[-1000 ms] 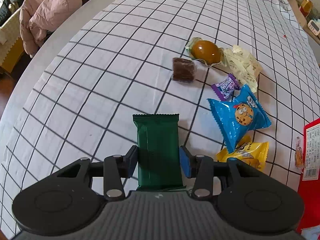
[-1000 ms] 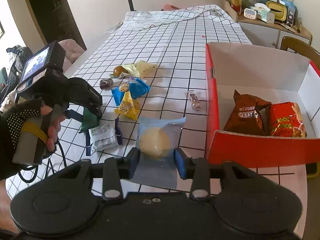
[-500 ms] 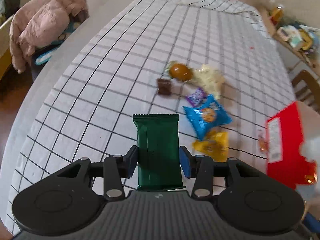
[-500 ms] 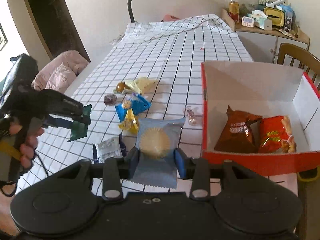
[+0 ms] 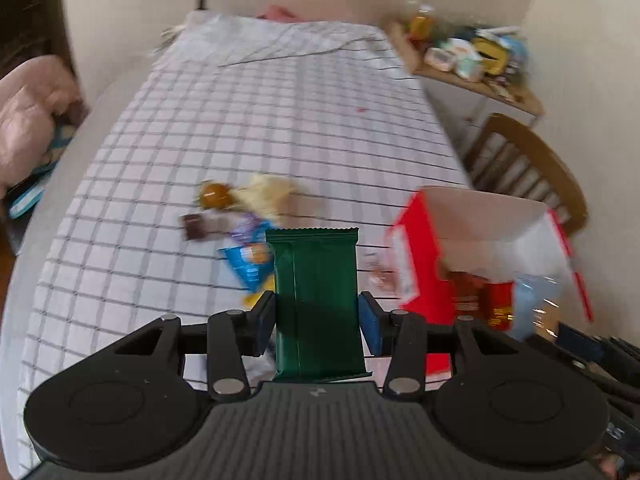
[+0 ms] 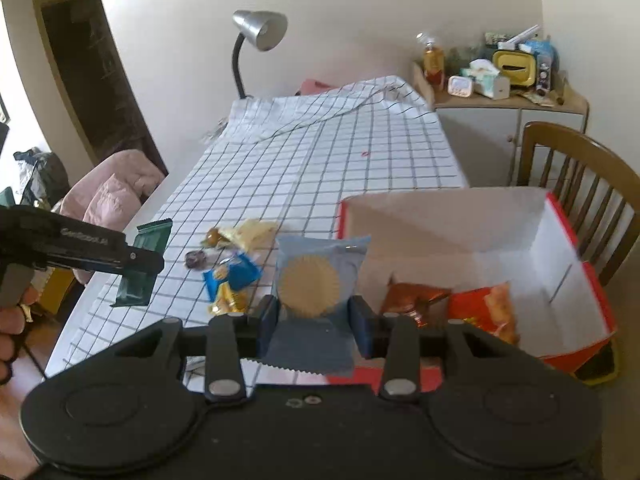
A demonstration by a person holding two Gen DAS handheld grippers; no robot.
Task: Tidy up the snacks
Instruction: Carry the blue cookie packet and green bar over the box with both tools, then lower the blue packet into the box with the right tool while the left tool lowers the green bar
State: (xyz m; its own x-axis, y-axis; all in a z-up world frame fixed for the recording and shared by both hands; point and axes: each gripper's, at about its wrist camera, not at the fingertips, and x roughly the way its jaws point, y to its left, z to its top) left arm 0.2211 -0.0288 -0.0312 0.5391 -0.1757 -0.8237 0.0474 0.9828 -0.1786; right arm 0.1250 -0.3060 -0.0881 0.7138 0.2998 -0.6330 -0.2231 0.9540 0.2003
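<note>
My left gripper is shut on a dark green snack bar and holds it in the air above the checked tablecloth. In the right wrist view the same green bar hangs at the left in the left gripper. My right gripper is shut on a pale blue packet with a round pastry, raised just left of the red box. The box holds a brown bag and a red bag. Loose snacks lie on the cloth: a blue cookie pack, a yellow pack, a brown egg.
A wooden chair stands behind the box. A cabinet with clutter on top sits at the far right, and a silver desk lamp stands at the table's far end. A pink coat lies left of the table. A person's hand grips the left tool.
Both grippers have risen from the table with their snacks. The left one lifted and swung right toward the red box, which now fills more of its view.
</note>
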